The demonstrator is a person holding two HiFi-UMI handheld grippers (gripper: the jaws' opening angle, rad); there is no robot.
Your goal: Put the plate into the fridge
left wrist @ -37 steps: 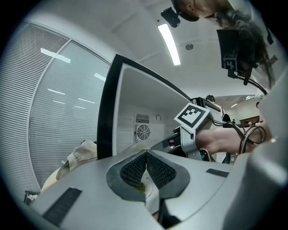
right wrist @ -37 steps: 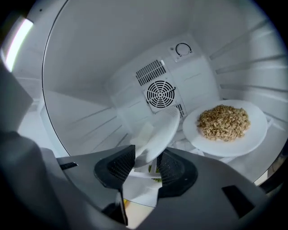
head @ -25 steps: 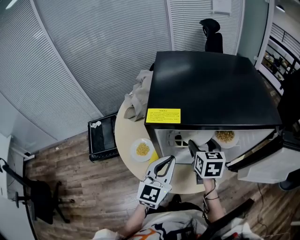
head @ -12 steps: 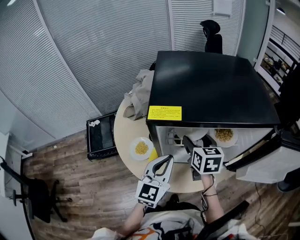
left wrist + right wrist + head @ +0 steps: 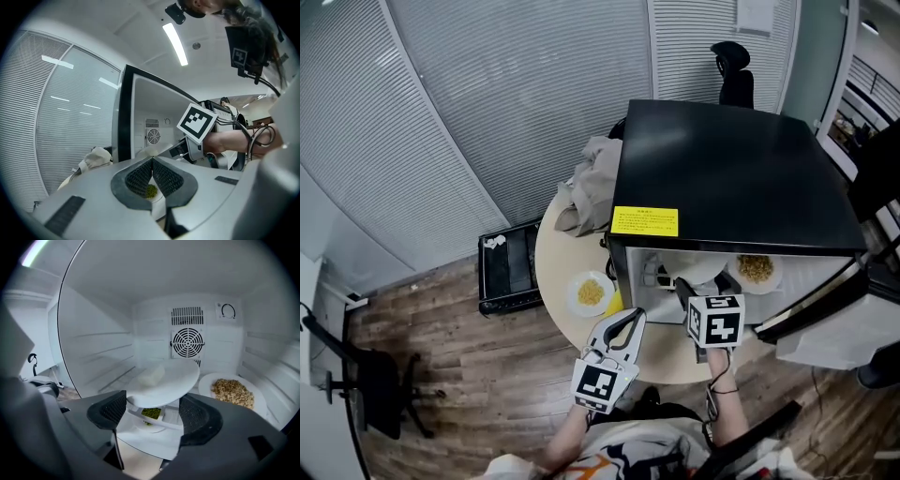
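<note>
The black fridge point(image 5: 731, 169) stands open on a round table point(image 5: 558, 272). A white plate point(image 5: 161, 376) with a white lump lies tilted inside it, over a dish of green food point(image 5: 151, 413). My right gripper point(image 5: 154, 408) reaches into the fridge opening point(image 5: 682, 284). Its jaws have just been opening. The plate's near edge sits between them, with both pads clear of it. To the right inside rests a plate of brown food point(image 5: 232, 392) point(image 5: 755, 270). My left gripper point(image 5: 628, 319) point(image 5: 152, 159) hangs shut and empty before the fridge.
A plate of yellow food point(image 5: 589, 293) sits on the table left of the fridge. The fridge door point(image 5: 825, 309) swings out to the right. A heap of cloth point(image 5: 591, 192) lies at the table's back, a black crate point(image 5: 511, 267) on the floor.
The right gripper has rolled slightly at the fridge opening. The left gripper has stayed put and the plates have not moved.
</note>
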